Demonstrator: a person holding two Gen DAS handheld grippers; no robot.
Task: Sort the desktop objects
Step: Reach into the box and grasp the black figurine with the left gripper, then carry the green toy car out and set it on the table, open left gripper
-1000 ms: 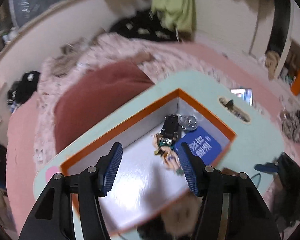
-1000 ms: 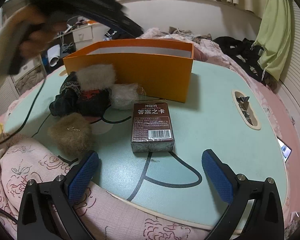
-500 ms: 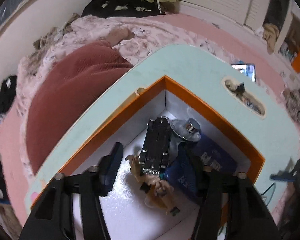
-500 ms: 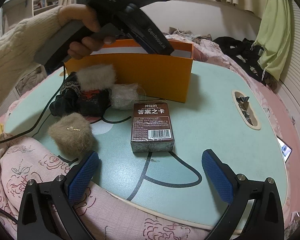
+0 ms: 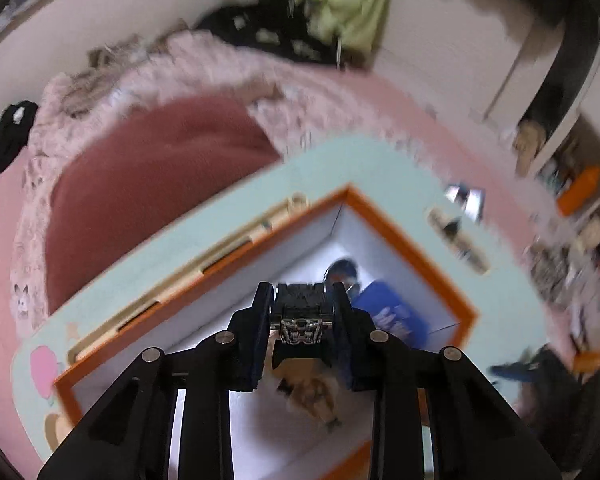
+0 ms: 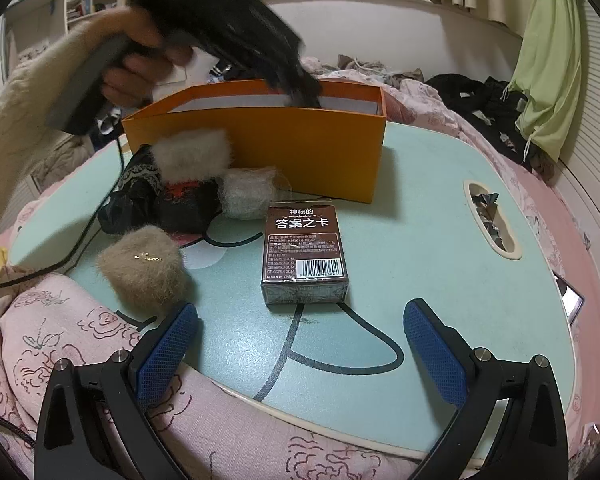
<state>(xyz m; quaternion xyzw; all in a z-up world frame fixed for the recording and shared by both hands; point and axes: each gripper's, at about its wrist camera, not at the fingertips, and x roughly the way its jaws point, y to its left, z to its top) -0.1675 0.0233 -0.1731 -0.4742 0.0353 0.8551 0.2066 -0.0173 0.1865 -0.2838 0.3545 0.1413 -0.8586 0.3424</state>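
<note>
In the left wrist view my left gripper [image 5: 300, 296] reaches into the orange box [image 5: 400, 240]. Its jaws are closing, and the pads press on a black toy car [image 5: 300, 320] with a chrome front. A blue packet [image 5: 392, 312] and a small doll figure [image 5: 312, 396] lie on the box's white floor. In the right wrist view my right gripper [image 6: 300, 312] hangs open just in front of a brown card box [image 6: 304, 252] on the mint table [image 6: 440, 240]. A person's hand [image 6: 140, 64] holds the left gripper [image 6: 296, 84], whose tip dips behind the orange box [image 6: 260, 152] wall.
Left of the card box sit a beige fur ball [image 6: 144, 272], a grey-white fur ball [image 6: 248, 196] and a black cloth bundle [image 6: 172, 204] topped with grey fur. A black cable [image 6: 84, 236] trails off the table's left edge. A pink blanket [image 6: 80, 340] lies in front.
The left gripper went down into the orange box and its jaws closed on the black toy car, which is now off the box floor. The right gripper stayed still.
</note>
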